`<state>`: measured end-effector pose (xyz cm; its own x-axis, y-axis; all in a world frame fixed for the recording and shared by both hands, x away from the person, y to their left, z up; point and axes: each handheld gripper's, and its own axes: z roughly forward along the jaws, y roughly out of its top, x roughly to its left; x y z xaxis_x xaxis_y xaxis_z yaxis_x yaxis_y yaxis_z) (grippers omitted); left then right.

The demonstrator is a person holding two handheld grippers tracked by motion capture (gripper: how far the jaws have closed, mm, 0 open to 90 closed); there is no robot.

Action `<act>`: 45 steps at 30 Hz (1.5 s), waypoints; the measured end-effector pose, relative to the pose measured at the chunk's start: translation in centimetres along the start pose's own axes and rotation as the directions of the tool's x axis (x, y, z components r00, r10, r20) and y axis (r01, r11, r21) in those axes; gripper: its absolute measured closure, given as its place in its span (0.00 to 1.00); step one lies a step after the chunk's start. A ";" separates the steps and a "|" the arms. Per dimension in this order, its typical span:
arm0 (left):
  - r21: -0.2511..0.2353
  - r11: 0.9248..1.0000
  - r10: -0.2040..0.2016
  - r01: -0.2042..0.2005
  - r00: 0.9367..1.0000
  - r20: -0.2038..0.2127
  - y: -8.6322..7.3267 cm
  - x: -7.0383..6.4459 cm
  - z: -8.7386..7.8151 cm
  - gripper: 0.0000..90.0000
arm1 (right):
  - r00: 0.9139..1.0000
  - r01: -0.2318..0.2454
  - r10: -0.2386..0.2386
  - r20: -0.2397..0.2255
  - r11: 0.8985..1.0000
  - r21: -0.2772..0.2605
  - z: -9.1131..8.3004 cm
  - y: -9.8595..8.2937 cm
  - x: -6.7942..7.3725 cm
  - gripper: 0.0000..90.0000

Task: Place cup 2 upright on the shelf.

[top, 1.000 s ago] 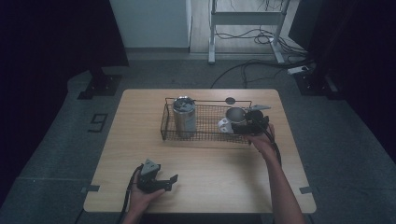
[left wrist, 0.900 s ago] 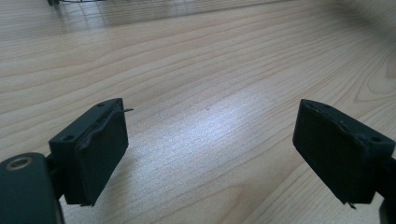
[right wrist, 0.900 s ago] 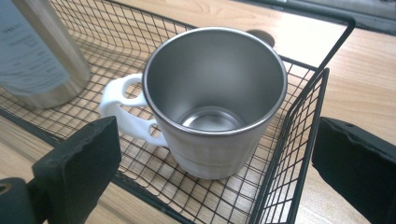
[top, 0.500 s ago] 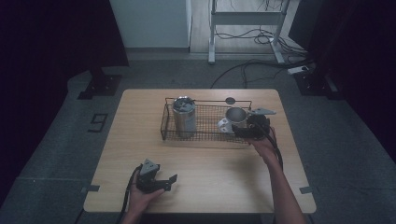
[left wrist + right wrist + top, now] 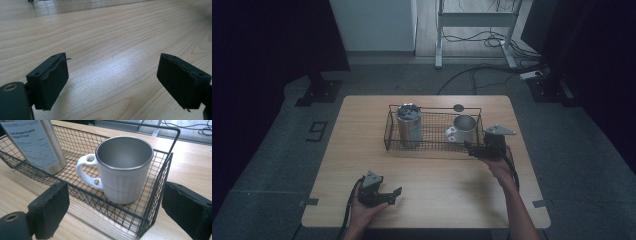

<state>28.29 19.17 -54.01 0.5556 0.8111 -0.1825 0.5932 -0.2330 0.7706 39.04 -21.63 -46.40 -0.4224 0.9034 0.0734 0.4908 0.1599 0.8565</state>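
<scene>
A black wire basket (image 5: 388, 131) stands on the wooden table (image 5: 452, 185). Inside it, a tall metal can (image 5: 410, 125) stands upright at the left end and a white mug (image 5: 463, 129) at the right end. My right gripper (image 5: 477, 150) is open just outside the basket's front right corner. In the right gripper view its jaws (image 5: 117, 205) stand wide apart around the basket corner (image 5: 152, 202), with the mug (image 5: 122, 180) upright behind the wire, its handle turned toward the can (image 5: 37, 142). My left gripper (image 5: 389, 196) rests open near the table's front edge, with only bare wood between its jaws (image 5: 112, 80).
A small dark round mark (image 5: 458, 107) lies on the table behind the basket. Bare wood lies between the basket and the front edge. Beyond the table are a white cabinet (image 5: 374, 25), a metal frame (image 5: 477, 20) and cables on the floor.
My right gripper has drawn back from the mug, out over the basket's front rim toward the person. The mug stays in the basket. The left gripper has hardly moved.
</scene>
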 end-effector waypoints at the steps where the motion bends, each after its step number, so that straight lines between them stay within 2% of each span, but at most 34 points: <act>1: -0.001 1.000 0.000 0.000 1.000 0.000 0.0 0.0 0.0 0.12 | 1.000 0.000 0.000 -0.001 1.000 -0.005 -0.2 -0.2 0.0 0.09; 9: -0.002 1.000 0.002 -0.002 1.000 0.000 0.0 -0.1 0.0 0.12 | 1.000 -0.001 0.001 -0.011 1.000 -0.023 -1.7 -2.4 0.5 0.12; 17: 0.002 1.000 0.005 -0.005 1.000 0.000 0.0 -0.2 0.1 0.12 | 1.000 -0.026 0.026 -0.009 0.999 -0.026 -3.0 -5.2 0.4 0.13; 30: 0.002 1.000 0.006 -0.006 1.000 -0.002 0.0 -0.2 0.1 0.12 | 0.999 -0.038 0.038 0.000 0.999 0.028 -4.0 -9.3 -0.1 0.15; 40: -0.001 1.000 0.005 -0.005 1.000 -0.005 0.0 -0.1 -0.1 0.12 | 0.999 -0.033 0.033 -0.002 0.998 0.061 -3.7 -10.5 0.1 0.15; 45: -0.002 1.000 0.006 -0.006 1.000 -0.005 0.0 -0.1 -0.1 0.12 | 0.999 -0.036 0.036 0.000 0.998 0.059 -3.6 -10.6 0.1 0.15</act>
<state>28.20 19.16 -53.93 0.5563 0.8124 -0.1747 0.5884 -0.2366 0.7732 31.05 -24.69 -53.59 -0.4045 0.9086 0.1044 0.5500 0.1504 0.8215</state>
